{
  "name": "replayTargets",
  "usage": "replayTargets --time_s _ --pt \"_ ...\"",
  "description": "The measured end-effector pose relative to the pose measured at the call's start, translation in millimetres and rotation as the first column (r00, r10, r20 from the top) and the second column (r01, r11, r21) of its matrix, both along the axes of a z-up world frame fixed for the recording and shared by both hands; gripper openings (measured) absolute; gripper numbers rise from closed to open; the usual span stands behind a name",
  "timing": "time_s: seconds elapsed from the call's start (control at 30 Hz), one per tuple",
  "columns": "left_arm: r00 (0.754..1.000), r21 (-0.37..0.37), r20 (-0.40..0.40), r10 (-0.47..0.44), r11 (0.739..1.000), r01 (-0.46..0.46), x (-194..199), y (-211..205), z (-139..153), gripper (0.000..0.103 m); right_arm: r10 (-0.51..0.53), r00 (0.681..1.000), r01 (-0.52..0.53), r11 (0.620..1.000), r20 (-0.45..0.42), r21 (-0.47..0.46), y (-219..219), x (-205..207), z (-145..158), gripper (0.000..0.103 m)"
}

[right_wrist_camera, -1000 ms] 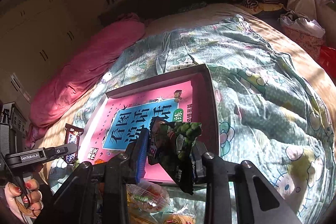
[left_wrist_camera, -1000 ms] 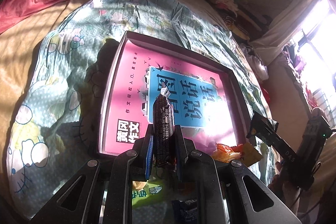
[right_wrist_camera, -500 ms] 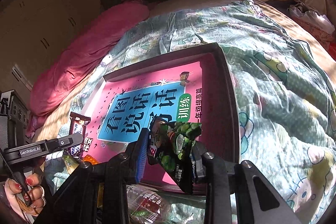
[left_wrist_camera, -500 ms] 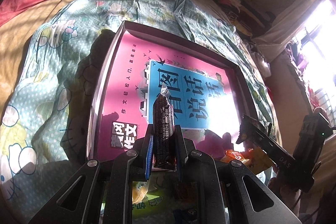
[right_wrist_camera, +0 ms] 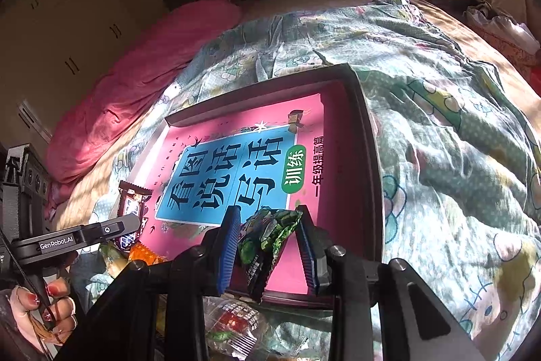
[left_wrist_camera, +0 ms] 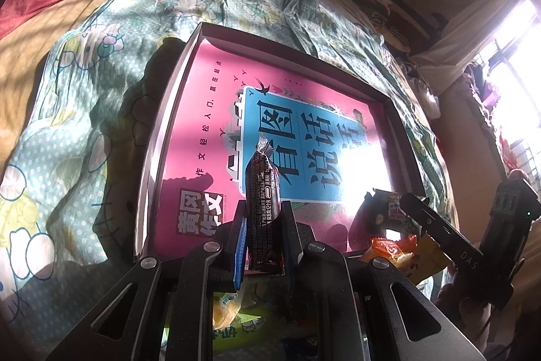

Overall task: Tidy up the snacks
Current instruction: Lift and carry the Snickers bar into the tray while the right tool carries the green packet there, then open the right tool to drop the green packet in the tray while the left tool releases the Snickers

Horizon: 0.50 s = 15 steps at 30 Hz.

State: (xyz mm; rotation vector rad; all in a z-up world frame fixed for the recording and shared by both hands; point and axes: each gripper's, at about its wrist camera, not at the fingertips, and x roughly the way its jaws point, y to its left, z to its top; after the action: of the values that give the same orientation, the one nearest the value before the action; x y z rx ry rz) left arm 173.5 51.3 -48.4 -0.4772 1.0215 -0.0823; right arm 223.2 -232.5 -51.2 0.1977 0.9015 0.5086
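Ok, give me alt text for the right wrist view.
The right gripper pinches a green snack packet over a pink-lined tray on a bed. At left, the left gripper holds a dark bar.

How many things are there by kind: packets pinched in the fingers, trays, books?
Packets held: 2, a brown bar and a green packet
Trays: 1, the tray
Books: 1, the pink book
Total: 4

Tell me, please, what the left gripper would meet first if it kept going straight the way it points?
Probably the pink book cover lying in the shallow box; the left gripper, shut on a dark snack bar, points down at it. Depth is uncertain.
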Motion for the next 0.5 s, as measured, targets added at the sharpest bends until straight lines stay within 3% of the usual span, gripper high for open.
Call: replayTargets --time_s 0.5 --pt "1.000 0.023 -0.014 0.008 1.000 -0.008 2 3 -2 0.020 -0.043 0.998 0.043 0.999 0.049 -0.001 -16 -9 15 0.040"
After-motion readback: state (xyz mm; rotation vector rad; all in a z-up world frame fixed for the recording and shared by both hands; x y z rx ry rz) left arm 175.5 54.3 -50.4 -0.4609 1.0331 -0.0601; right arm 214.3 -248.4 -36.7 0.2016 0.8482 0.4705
